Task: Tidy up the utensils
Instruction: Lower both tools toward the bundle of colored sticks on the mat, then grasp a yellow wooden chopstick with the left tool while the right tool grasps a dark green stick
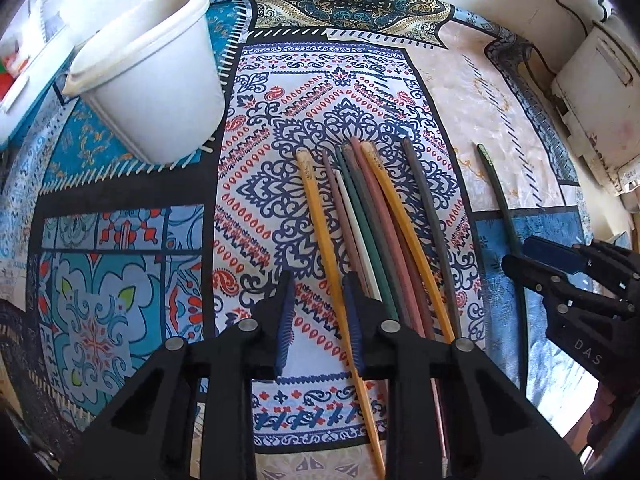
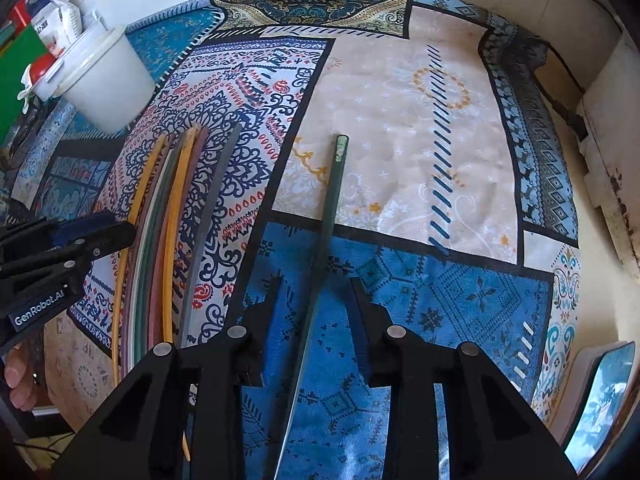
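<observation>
1. Nearest the left camera, the left gripper [image 1: 318, 300] points steeply down at the cloth [image 1: 120, 280]. A yellow stick [image 1: 320, 216] runs between its fingers and lies right against the right-hand finger; a gap shows on the other side, so the jaws are narrowed around it but not clamped.
2. Just beside that finger, the bundle [image 1: 384, 232] of coloured chopsticks lies fanned on the cloth: pink, white, green, brown, yellow and grey, their ends passing under the gripper body.
3. Over on the right camera, the right gripper [image 2: 316, 300] straddles a lone green stick [image 2: 334, 184]. Cloth shows on both sides of it, so these jaws are loose around the stick, not gripping.
4. That green stick lies flat, apart from the bundle, crossing from the blue patch onto the cream one.
5. Farther back, to the left, stands a white tub [image 1: 156, 76], upright on the cloth and well clear of the sticks.
6. Beyond the cloth's edge there is a pale wall.
</observation>
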`<state>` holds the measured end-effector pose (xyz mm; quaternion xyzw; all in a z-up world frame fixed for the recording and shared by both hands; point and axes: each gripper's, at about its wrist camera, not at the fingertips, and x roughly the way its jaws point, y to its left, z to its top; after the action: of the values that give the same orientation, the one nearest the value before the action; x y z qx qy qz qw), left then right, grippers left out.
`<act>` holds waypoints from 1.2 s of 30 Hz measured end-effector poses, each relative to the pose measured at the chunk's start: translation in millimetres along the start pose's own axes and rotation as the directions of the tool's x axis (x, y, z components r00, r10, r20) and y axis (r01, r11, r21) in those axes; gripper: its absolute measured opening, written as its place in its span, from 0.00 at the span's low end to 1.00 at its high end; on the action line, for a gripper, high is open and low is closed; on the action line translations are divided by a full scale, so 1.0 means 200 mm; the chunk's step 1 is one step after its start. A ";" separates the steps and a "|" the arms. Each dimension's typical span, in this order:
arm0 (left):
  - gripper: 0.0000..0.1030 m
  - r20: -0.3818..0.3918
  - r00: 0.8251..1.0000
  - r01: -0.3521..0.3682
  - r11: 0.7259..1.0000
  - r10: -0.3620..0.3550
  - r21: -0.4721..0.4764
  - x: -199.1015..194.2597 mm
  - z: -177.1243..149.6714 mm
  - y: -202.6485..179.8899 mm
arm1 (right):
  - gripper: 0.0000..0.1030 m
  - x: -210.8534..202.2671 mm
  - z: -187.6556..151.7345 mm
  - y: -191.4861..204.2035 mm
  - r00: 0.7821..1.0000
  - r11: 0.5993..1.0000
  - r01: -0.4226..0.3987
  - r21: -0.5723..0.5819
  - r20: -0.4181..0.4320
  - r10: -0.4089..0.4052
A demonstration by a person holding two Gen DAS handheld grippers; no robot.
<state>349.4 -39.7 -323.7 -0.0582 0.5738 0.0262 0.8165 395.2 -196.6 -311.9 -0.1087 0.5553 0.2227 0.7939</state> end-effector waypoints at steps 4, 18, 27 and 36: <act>0.07 0.010 0.999 -0.040 0.999 0.040 0.020 0.00 0.01 0.00 | 0.22 0.03 0.04 0.00 1.000 1.000 -0.018 0.004 0.019 0.018; 0.04 -0.002 1.000 0.004 1.000 -0.004 0.002 -0.07 0.01 0.12 | 0.05 0.04 0.12 -0.04 0.993 0.993 -0.112 0.046 0.032 0.111; 0.04 0.093 0.996 0.026 0.996 -0.018 -0.090 -0.30 -0.04 0.23 | 0.05 -0.10 0.07 -0.01 0.985 0.990 -0.140 0.024 0.101 0.137; 0.04 0.205 0.979 0.037 0.993 -0.013 -0.112 -0.56 -0.06 0.29 | 0.05 -0.26 0.06 0.06 0.972 0.991 -0.137 0.007 0.195 0.133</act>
<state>293.2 19.6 -225.7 -0.1093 0.4840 0.0548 0.8665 385.7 -193.5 -258.4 -0.0404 0.4835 0.2802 0.8283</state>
